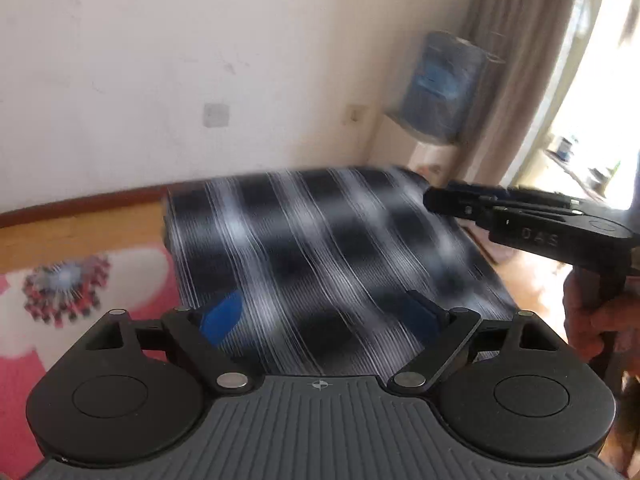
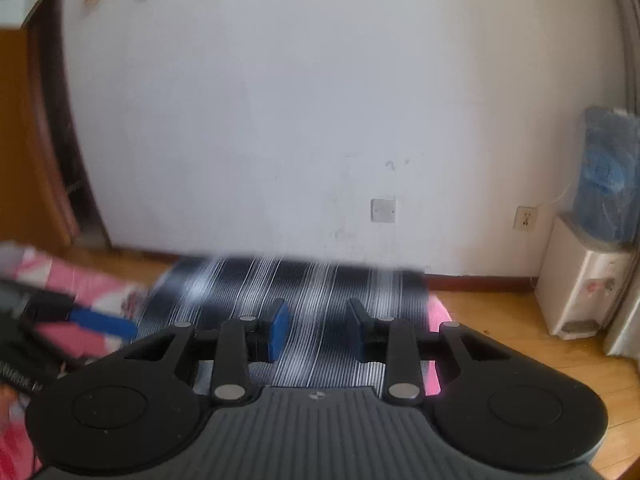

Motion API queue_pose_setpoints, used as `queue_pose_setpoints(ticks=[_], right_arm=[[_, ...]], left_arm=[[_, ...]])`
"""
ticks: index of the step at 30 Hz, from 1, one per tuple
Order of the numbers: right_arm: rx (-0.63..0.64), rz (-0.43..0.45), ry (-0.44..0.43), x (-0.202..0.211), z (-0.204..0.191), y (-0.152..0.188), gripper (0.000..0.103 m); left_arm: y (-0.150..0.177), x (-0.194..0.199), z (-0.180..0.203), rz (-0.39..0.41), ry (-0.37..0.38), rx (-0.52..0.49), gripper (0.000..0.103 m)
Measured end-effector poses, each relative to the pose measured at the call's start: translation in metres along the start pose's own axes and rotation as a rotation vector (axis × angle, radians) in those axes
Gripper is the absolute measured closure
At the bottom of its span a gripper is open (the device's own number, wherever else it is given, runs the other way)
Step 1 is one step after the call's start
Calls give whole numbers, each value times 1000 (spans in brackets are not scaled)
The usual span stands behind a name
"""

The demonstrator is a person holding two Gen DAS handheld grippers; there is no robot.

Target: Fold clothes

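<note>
ahead of your left hand-held gripper [image 1: 320,320], jaws wide and empty, the plaid garment [image 1: 320,240] lies flat, seemingly folded; your right hand-held gripper [image 2: 318,328], jaws narrow, grips nothing; further folds may remain.

Daylit room, motion blur in both views

Glare whitens the window [image 1: 592,92]; the plaid cloth [image 1: 320,248] smears into streaks; the wall [image 2: 320,100] bows at the fisheye edges.

cloth [image 1: 320,240] on mat [image 1: 140,276] | water dispenser [image 2: 580,276] right, by wall [image 2: 280,120] behind
</note>
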State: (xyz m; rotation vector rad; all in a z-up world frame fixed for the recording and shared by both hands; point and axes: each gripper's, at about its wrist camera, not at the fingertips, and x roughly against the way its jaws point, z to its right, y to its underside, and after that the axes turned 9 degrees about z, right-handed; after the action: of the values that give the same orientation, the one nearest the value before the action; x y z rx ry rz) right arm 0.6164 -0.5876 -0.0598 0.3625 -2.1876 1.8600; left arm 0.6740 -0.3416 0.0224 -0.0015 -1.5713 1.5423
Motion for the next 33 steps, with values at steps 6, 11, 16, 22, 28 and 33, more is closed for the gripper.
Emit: queue_pose_setpoints(ticks=[6,11,16,22,28,33], right_arm=[[-95,-207,73,-75,39,13,71],[-150,-79,40,-47,42,-13,70],[-140,-128,44,-95,43,-35,69],[-155,-280,138,-125,46,-29,70],[-87,-111,102,32,19,-37,69],[-43,-212,126,65,-8,13,69]], left_arm=[[18,-49,-39,-117,-138,227,14],[5,-27,-43,-37,-102,259,16],[-30,-63,-16,-1,-137,66,8],[-38,-89,-24,-52,-289,121,19],[-8,18,-6,28,-113,47,11],[53,15,17,-121,-65,-51,10]])
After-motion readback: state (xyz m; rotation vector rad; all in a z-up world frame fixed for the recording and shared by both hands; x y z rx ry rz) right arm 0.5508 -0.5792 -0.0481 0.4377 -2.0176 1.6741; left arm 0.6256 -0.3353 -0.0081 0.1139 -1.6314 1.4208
